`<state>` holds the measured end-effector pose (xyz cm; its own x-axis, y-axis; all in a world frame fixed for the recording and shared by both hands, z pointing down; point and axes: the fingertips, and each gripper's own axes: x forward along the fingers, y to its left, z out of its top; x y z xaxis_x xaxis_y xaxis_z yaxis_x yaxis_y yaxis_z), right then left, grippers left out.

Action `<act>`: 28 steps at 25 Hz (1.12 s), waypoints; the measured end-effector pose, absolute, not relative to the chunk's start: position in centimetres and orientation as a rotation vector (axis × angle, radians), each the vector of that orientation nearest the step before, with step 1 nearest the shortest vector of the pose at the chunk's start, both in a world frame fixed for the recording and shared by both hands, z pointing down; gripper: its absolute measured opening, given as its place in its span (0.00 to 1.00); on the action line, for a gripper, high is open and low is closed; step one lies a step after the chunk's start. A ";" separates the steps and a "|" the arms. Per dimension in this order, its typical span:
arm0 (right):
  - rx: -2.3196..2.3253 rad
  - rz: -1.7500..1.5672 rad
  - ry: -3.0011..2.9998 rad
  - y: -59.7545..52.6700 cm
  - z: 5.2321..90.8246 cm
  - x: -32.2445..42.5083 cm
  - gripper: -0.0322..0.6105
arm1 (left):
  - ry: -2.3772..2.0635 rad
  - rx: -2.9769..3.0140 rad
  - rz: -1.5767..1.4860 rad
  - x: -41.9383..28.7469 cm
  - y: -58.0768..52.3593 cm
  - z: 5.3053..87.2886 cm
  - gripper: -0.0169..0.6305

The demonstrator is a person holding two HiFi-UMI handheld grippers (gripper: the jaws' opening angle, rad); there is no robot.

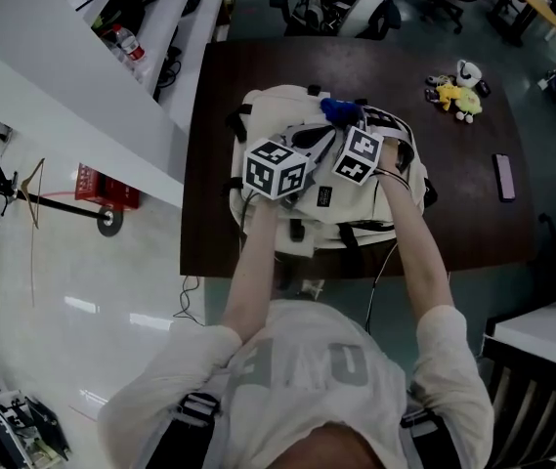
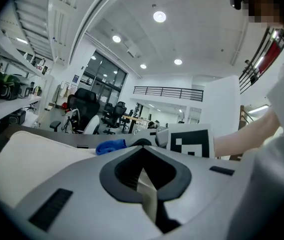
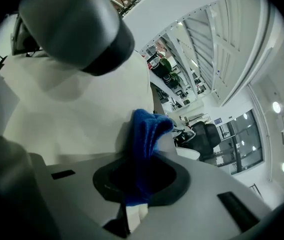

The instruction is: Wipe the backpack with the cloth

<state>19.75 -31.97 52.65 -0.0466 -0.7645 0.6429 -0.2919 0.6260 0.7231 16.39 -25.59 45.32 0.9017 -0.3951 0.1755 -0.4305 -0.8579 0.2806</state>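
In the middle of the frame, a cream backpack (image 1: 276, 113), flat on the dark brown counter (image 1: 453, 203). On its top edge, a blue cloth (image 1: 339, 111), bunched up and touching the fabric. Right gripper (image 3: 138, 186) just below it, fingers (image 3: 209, 184) clenched on the blue cloth. Left gripper (image 2: 144, 179) beside it on the left, low over the backpack, fingers (image 2: 72, 184) pressed together. Two bare arms reaching up from the bottom of the frame. Off to the upper right of the counter, a yellow soft toy (image 1: 456, 96); below that, near the right edge, a dark phone (image 1: 503, 176). At upper left, a water bottle (image 1: 126, 45) on a white shelf.
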 end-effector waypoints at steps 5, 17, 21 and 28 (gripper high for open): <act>0.901 -0.465 -1.644 -29.5 52.8 19.3 0.11 | -0.620 2.745 0.160 16.3 -25.6 45.5 0.03; 0.920 -0.402 -1.699 -19.3 54.8 17.5 0.11 | -0.669 2.788 0.197 16.6 -25.7 45.7 0.03; 0.937 -0.320 -1.722 -15.9 55.6 17.1 0.11 | -0.653 2.803 0.181 16.4 -25.5 45.6 0.03; 0.890 -0.271 -1.701 -9.2 58.8 15.8 0.11 | -0.674 2.813 0.181 16.4 -25.6 45.7 0.03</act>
